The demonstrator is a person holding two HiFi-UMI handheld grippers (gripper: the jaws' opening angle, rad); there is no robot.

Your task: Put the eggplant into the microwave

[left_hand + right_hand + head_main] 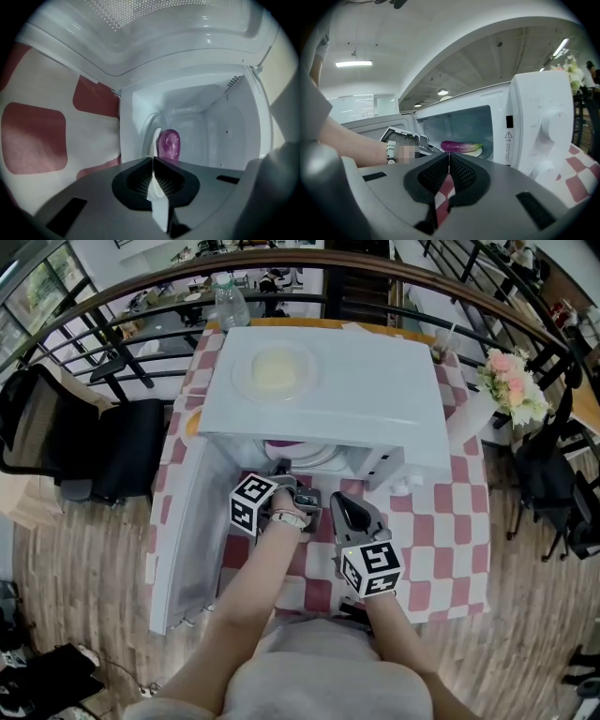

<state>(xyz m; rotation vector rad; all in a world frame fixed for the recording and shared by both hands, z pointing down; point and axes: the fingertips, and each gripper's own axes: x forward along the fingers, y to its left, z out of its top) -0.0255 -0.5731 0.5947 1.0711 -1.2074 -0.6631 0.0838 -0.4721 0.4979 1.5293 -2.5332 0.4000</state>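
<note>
Jaws on the left gripper (153, 161) and the right gripper (449, 157) are sitting pressed together, holding nothing. The eggplant (458, 146) is lying on the plate (478, 151) inside the microwave (536, 126). It is looking smooth, slippery and probably a bit soft, so gripping its middle gently seems best.

Left claw (153, 158) and right claw (449, 154) point forward, jaws together (both empty).
</note>
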